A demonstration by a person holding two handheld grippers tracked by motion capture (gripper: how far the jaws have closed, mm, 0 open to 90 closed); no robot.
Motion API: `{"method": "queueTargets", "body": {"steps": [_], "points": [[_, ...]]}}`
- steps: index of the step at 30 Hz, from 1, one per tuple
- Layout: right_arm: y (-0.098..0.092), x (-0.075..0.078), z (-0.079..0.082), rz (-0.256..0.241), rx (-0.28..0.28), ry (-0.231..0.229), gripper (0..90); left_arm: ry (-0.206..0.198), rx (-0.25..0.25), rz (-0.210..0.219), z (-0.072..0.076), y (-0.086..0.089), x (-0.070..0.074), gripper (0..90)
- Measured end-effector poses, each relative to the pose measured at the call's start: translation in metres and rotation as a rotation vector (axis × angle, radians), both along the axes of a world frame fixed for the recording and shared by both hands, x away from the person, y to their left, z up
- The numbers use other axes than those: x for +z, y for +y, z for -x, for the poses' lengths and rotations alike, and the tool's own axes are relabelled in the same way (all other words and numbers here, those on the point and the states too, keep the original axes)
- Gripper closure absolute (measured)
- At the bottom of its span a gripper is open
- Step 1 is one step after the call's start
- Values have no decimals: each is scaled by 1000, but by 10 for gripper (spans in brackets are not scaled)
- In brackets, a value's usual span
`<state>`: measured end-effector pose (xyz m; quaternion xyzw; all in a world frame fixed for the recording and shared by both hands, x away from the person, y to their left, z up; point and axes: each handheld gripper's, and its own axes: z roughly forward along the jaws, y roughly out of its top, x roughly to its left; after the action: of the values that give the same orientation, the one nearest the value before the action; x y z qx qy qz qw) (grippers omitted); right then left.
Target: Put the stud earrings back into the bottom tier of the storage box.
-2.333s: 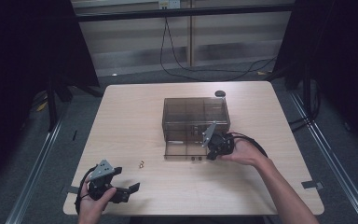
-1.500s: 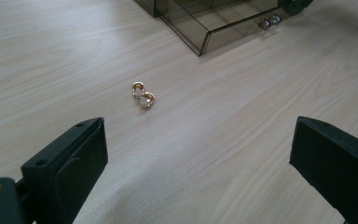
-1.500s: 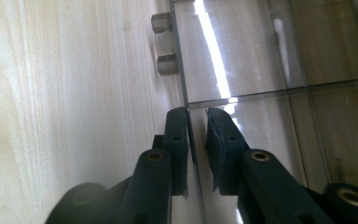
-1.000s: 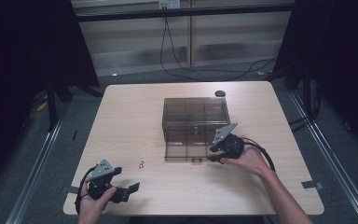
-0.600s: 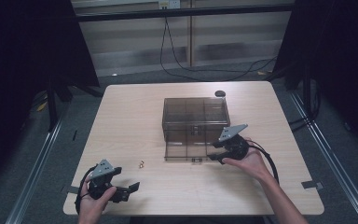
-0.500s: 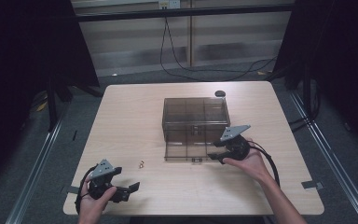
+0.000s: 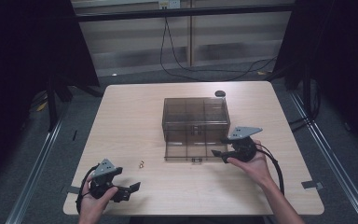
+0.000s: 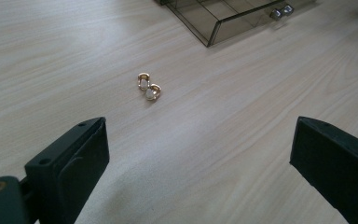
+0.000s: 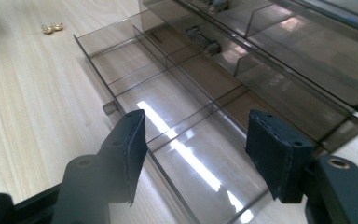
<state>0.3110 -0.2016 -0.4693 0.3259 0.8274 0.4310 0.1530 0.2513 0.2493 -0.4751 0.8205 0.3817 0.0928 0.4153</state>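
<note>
both tongs gape wide — my right tongs (image 7: 220, 147) have backed off the opened drawer (image 7: 189, 151), so the earrings (image 8: 148, 87) go next.

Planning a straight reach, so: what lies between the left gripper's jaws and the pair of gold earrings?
Nothing but bare table: in the left gripper view, the left gripper is open, earrings ahead.

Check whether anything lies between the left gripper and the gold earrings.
Nothing visible does. The left gripper stands open, with bare tabletop between it and the gold earrings. The open drawer sits beyond them.
</note>
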Motion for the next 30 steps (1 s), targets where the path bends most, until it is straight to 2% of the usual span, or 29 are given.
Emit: {"method": "queueTargets", "body": {"steps": [8, 10, 13, 19, 21, 24, 25, 26, 30], "points": [[-15, 1, 15, -29, -65, -12, 373, 7, 18, -10, -2, -2, 0, 58], [-19, 1, 20, -52, -78, -12, 372, 14, 20, -16, -3, -2, -1, 66], [-23, 1, 27, -35, -94, -17, 370, 26, 24, -17, -5, -4, -1, 67], [-33, 2, 40, -33, -128, -26, 368, 42, 49, -24, -11, -8, 1, 72], [-37, 2, 45, -44, -141, -24, 368, 46, 40, -36, -14, -9, 3, 70], [-43, 2, 52, -35, -159, -31, 367, 44, 24, -51, -17, -11, 5, 71], [-44, 1, 55, -37, -162, -28, 364, 56, 2, -56, -19, -12, 8, 81], [-44, 1, 55, -37, -162, -28, 364, 56, 2, -56, -19, -12, 8, 126], [-50, -2, 64, -26, -171, -21, 361, 76, -36, -64, -23, -15, 10, 172]]}}
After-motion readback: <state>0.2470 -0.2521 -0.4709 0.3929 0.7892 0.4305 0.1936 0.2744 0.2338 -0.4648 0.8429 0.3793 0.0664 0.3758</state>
